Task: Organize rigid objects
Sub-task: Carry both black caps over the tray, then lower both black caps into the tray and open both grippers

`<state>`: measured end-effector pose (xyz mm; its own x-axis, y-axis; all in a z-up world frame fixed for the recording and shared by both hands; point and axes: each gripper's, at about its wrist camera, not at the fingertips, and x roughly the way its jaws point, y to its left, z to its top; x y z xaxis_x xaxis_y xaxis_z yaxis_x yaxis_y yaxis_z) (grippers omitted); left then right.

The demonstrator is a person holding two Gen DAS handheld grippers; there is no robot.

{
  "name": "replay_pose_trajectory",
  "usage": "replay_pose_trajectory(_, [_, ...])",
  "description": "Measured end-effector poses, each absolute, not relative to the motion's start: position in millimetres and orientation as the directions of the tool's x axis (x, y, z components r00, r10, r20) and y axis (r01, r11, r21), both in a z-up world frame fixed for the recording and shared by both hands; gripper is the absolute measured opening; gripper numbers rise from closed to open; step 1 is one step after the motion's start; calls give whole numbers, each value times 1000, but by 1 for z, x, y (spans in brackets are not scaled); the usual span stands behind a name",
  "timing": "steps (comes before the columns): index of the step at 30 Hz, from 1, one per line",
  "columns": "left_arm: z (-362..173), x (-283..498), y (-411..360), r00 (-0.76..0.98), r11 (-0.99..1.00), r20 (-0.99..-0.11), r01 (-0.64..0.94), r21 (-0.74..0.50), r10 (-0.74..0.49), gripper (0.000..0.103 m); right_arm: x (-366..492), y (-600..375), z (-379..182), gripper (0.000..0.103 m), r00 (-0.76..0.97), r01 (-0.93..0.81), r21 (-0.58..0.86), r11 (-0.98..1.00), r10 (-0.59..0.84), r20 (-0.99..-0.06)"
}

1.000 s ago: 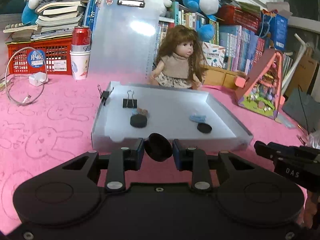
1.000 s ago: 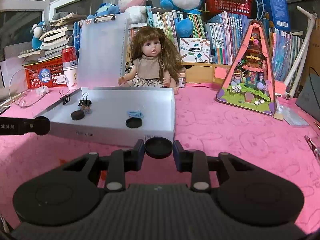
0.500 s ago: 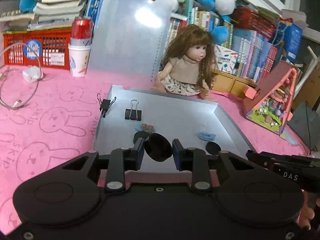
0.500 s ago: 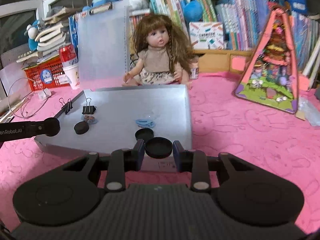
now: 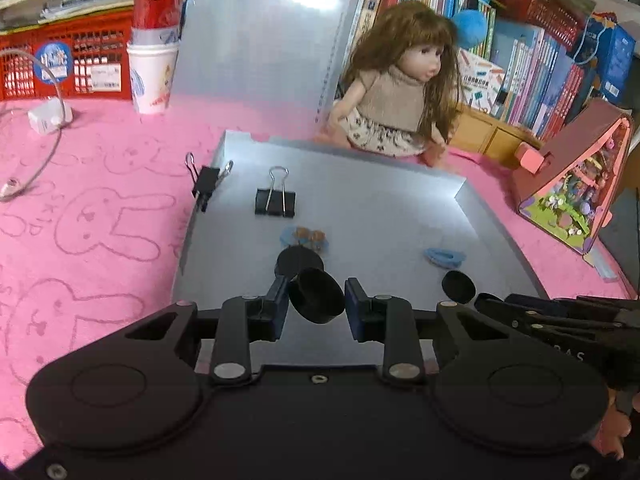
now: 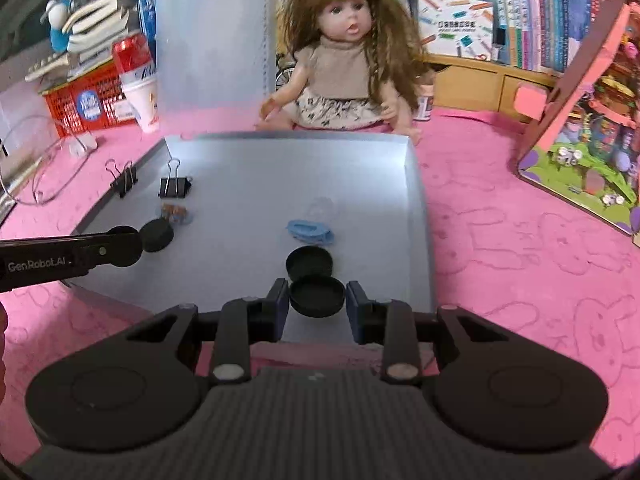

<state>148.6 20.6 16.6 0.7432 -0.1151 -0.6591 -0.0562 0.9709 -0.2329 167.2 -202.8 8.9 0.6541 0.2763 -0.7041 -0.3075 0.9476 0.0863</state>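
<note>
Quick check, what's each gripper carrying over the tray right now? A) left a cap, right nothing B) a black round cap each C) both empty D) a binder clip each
B: the left gripper is clamped on a black round cap and the right gripper on another black cap, both at the near edge of the grey tray; the binder clips lie untouched.

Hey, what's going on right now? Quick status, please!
Left gripper shut on a black cap. Right gripper shut on another black cap. Both over the grey tray. Loose caps and clips beneath; nothing blocking.
</note>
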Motion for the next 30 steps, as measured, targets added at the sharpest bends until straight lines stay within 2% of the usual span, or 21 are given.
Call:
replay_pose_trajectory(9, [4, 159, 24, 722, 970, -686, -87, -228, -97, 28, 181, -203, -1, 36, 630, -279, 105, 955, 264, -730])
replay_pose_trajectory(30, [2, 169, 26, 735, 970, -675, -111, -215, -65, 28, 187, -202, -3, 37, 641, -264, 93, 960, 247, -727])
